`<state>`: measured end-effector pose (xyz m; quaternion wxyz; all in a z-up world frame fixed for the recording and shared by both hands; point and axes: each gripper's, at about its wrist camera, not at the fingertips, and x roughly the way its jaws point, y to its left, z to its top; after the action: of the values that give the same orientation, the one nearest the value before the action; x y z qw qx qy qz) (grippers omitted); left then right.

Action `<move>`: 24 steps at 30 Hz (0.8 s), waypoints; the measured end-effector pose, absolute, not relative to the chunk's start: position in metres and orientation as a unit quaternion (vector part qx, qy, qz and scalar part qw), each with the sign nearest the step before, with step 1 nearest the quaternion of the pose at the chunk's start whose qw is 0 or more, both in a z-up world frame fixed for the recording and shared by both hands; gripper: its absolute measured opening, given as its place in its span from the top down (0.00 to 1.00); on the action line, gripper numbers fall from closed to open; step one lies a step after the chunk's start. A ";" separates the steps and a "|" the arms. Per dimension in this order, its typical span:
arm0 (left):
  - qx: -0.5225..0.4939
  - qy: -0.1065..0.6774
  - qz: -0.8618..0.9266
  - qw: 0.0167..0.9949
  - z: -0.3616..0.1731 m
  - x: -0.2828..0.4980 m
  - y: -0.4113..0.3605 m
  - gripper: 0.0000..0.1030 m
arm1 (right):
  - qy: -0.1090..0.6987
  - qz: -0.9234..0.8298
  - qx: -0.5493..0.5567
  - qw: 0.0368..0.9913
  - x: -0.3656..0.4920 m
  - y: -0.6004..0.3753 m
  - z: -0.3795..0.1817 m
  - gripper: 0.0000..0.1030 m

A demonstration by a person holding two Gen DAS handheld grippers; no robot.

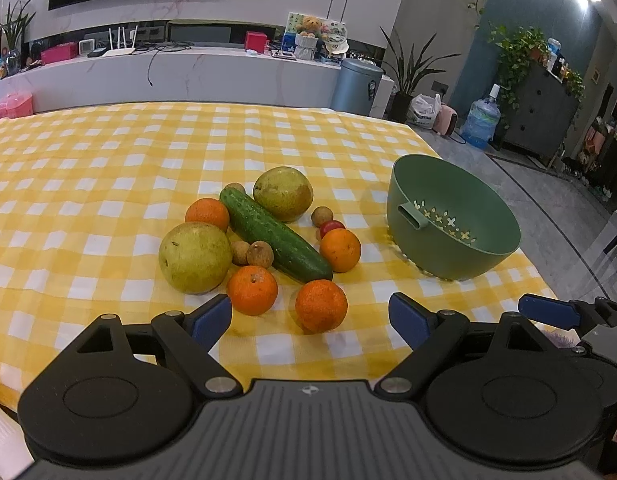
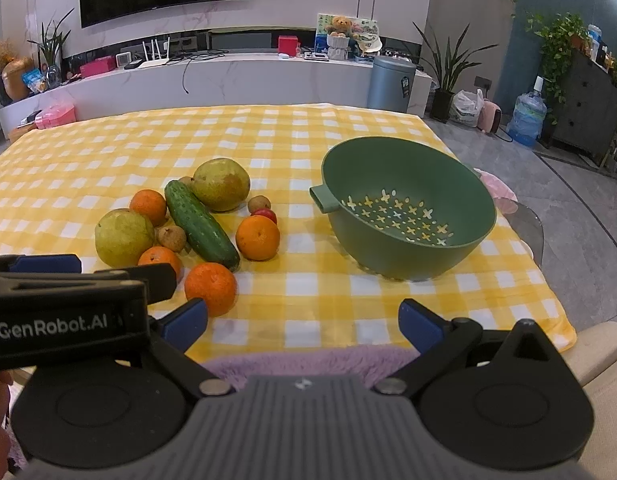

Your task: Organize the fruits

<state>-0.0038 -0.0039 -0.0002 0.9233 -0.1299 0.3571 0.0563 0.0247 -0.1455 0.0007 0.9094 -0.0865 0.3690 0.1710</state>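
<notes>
On the yellow gingham cloth (image 1: 108, 168), dimpled tangerines (image 1: 321, 305), smooth pears (image 1: 195, 258) and a bumpy cucumber (image 1: 273, 234) are clustered left of the perforated green plastic colander (image 2: 408, 208), while the left gripper (image 1: 310, 320) and right gripper (image 2: 304, 324) are held spread, empty.

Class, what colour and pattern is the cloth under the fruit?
The tablecloth is a yellow and white check, clearest in the right wrist view.

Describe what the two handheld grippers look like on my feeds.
Both match: the left gripper and right gripper have black linkage arms on round black housings, a ribbed grey centre plate with a small emblem, and blue pads on the fingers. White "GenRobot.AI" lettering marks the left one's side. No cables show.
</notes>
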 end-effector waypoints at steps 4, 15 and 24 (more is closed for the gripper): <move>-0.139 0.355 0.046 0.923 0.002 -0.004 0.001 0.00 | 0.357 0.165 -0.095 0.914 0.021 -0.143 0.006 0.05; -0.108 0.325 0.038 0.939 0.012 -0.002 0.016 0.09 | 0.349 0.147 -0.114 0.919 0.026 -0.128 0.015 0.04; -0.145 0.315 0.053 0.936 0.025 0.001 0.070 0.09 | 0.338 0.184 -0.098 0.918 0.035 -0.083 0.034 0.04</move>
<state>0.0008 0.0696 0.0246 0.9364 -0.1449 0.3152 0.0535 0.0354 -0.0834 0.0340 0.9177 -0.0975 0.3385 0.1837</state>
